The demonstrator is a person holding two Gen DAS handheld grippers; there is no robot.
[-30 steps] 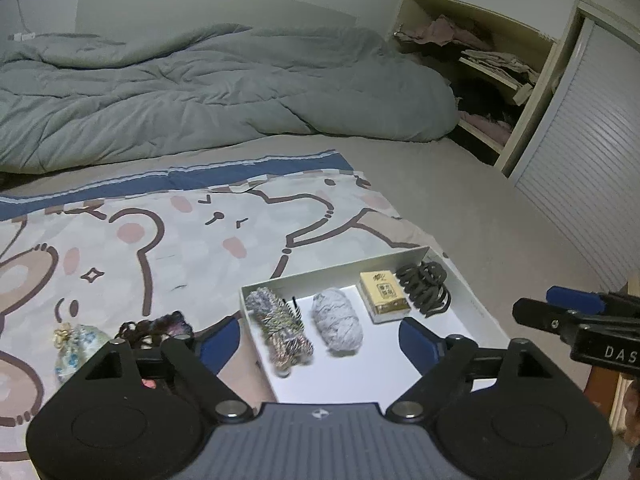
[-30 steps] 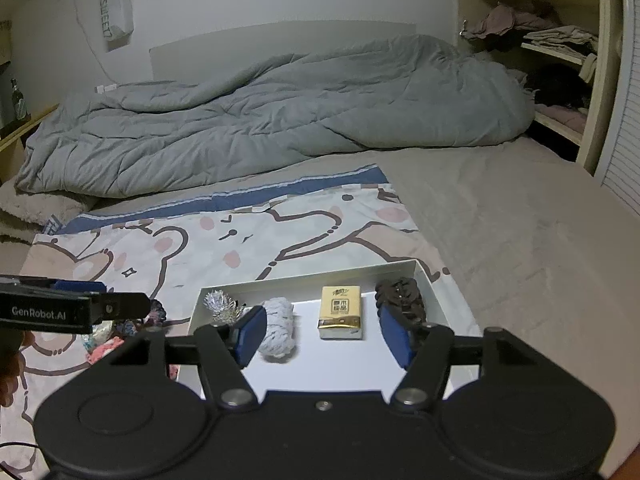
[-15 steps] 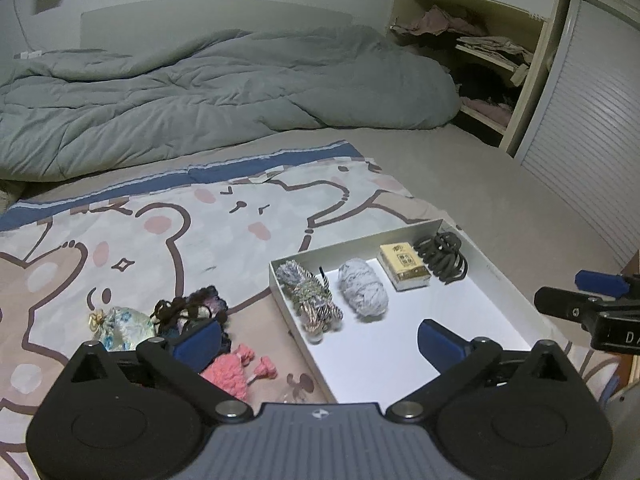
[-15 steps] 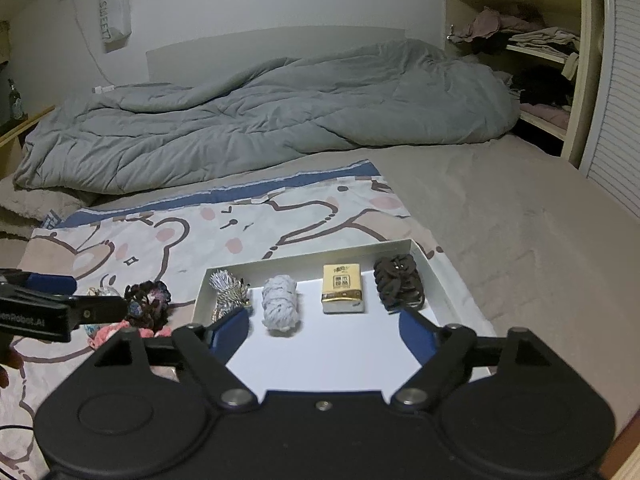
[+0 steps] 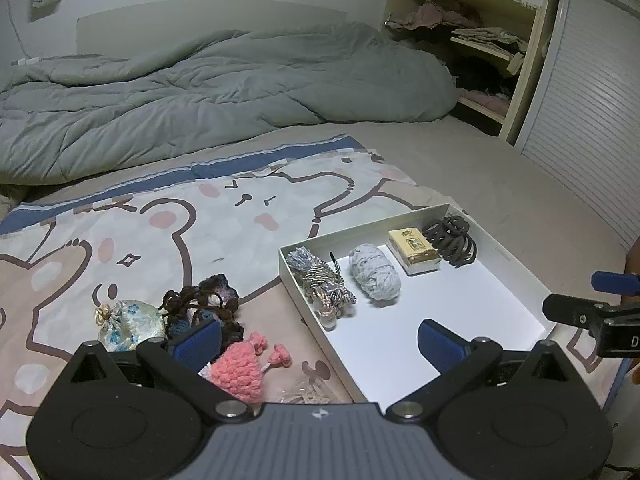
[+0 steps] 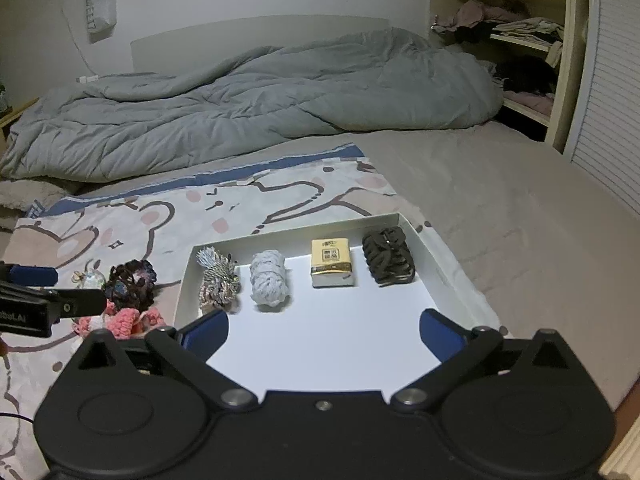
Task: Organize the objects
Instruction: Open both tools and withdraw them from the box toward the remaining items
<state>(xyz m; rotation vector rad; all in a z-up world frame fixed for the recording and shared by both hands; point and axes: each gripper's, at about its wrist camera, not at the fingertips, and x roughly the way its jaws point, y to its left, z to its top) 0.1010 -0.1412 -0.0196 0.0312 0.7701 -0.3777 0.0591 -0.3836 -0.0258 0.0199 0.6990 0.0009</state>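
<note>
The left gripper has its jaws spread wide with nothing between the pads. A second ago it was a bit narrower and sat closer over the white tray; now it's shifted so its left finger hangs over the loose pile on the bear-print blanket and only the right finger is over the tray floor. The right gripper is opening at this moment, nothing in it, way wider than a second ago when the pads were nearly framing the stuff in the tray.

Just ahead of the left gripper's left finger: a pink crochet piece, a dark scrunchie and a small floral pouch, all outside the tray.

Ahead of the right gripper, 4 things sit in a row along the tray's far wall: a metallic striped scrunchie, a pale grey yarn bundle, a yellow tissue pack and a brown hair claw. Same spots as before.
</note>
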